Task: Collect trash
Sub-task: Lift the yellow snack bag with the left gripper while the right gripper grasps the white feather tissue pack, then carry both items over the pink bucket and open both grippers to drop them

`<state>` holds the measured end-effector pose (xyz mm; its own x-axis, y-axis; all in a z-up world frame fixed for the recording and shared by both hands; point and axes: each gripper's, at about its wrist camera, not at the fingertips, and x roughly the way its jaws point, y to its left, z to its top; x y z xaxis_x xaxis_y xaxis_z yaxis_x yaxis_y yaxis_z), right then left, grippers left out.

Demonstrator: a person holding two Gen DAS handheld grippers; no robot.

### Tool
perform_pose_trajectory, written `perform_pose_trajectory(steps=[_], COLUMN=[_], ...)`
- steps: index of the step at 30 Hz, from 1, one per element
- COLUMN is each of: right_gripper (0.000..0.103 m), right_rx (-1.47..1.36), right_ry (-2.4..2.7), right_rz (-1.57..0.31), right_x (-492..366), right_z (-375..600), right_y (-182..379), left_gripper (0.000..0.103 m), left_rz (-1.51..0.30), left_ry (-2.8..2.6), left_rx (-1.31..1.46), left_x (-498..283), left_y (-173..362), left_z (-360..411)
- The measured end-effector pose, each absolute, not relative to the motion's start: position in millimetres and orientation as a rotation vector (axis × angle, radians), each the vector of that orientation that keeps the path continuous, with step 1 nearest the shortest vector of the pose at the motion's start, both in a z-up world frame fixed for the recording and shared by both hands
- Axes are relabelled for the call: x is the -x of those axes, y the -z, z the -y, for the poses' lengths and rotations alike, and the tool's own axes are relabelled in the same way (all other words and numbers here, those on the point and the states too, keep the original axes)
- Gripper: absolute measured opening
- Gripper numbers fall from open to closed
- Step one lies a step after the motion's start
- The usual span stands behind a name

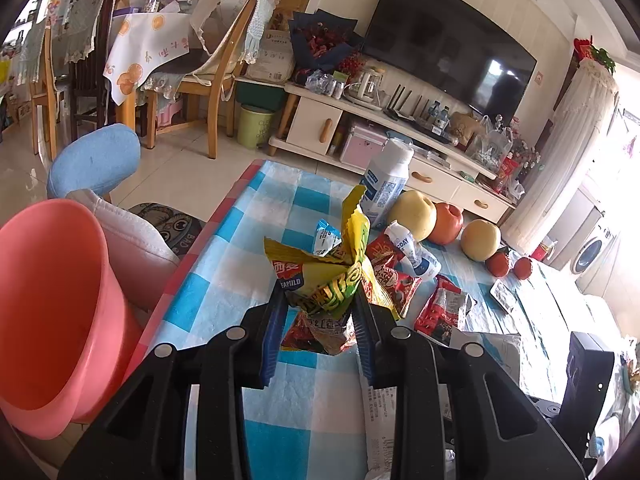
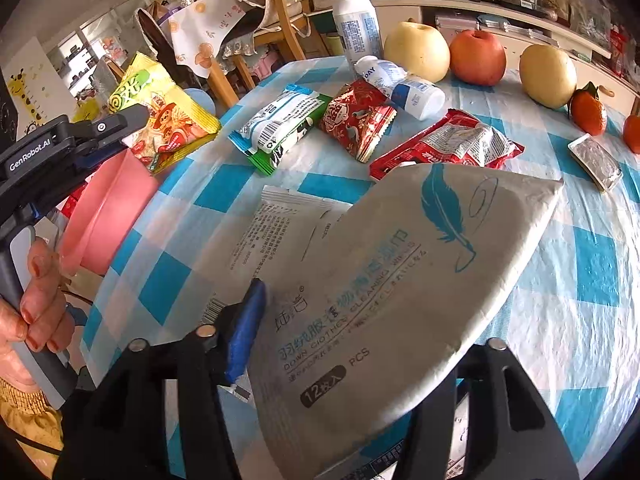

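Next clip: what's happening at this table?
A person is clearing wrappers off a checked tablecloth. The left gripper is shut on a crumpled yellow snack bag, near the pink bin beside the table. A grey wipes pouch lies between the right gripper's fingers. More wrappers, bottles and fruit remain.

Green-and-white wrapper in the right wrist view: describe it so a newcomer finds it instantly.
On the blue-checked tablecloth, look toward the pink basin side. The green-and-white wrapper lies flat left of the red foil packet. It alone shows a barcode and green ends.
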<state>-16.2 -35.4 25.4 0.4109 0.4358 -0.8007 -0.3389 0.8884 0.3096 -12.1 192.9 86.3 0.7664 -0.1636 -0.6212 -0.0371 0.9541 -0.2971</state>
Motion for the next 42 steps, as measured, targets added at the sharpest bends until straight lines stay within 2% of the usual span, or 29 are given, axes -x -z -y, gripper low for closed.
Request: perform_pose_trajectory(steps=[5, 8, 11, 13, 14, 16, 17, 18, 19, 22, 23, 30, 35, 42], right_gripper=[0.072, 0.065, 0.065, 0.073, 0.081, 0.082, 0.081, 0.074, 0.072, 0.059, 0.043, 0.02, 0.011, 0.011], right_rx=[-0.228, -0.264, -0.279, -0.269, -0.247, -0.178, -0.152, -0.135, -0.126, -0.133, -0.135, -0.101, -0.057, -0.02], right_ry=[-0.457, -0.425, -0.377, -0.346, -0.328, -0.295, -0.286, -0.28, -0.277, -0.284, -0.29, -0.301, -0.34, -0.429], right_rz=[-1.069, -1.072, -1.086, -1.102, -1.106, -1.1, -1.095, -1.088, -1.079, -1.054, -1.045, -0.937, -0.862, -0.787], right_x=[7.3, 3.9, -2.6, -9.8, -12.8, -17.2, -18.4, -18.7, -18.0, -13.6, -11.9, 2.2, 13.8, 25.7], right_z=[51.0, 56.5, 58.7, 57.0, 54.5, 47.9, 46.1, 45.0, 44.7, 47.1, 48.0, 46.3, 33.6, 3.1], right_y=[-21.4, -20.4, -19.4, -21.0, -21.9, -23.0, -22.0, -20.8, -20.6, -22.1, -23.2, -44.2, -67.3, -100.6], left_gripper=[0.033, 0.033, 0.033, 0.033, 0.033, 0.033, 0.033, 0.033, 0.033, 0.033, 0.033, 0.033, 0.033, 0.033], left_rz=[-0.699, -0.701, -0.702, -0.704, -0.705, -0.705, -0.706, -0.706, -0.704, -0.704, -0.702, -0.7, -0.691, -0.664], left_ry=[0.063, 0.062, 0.063, 0.062, 0.062, 0.063, 0.064, 0.064, 0.062, 0.064, 0.065, 0.059, 0.055, 0.03], left_rx=[0.32, 0.329, 0.325, 0.32, 0.318, 0.321, 0.322, 0.319, 0.317, 0.316, 0.316, 0.325, 0.329, 0.371], left_x=[11.8, 12.4, 12.5, 12.7, 12.7, 12.8, 12.8, 12.9, 12.9, 12.3, 12.4, 14.4, 18.2, 28.5], left_y=[-85.1, -84.8, -84.5, -84.2, -83.9, -83.8, -83.5, -83.7, -84.0, -84.2, -84.0, -83.8, -87.2, -94.7], left_z=[-197.2, -199.6, -200.6, -201.3, -201.8, -201.6, -202.1, -201.7, -201.3, -200.1, -200.8, -202.8, -207.5, -226.1])
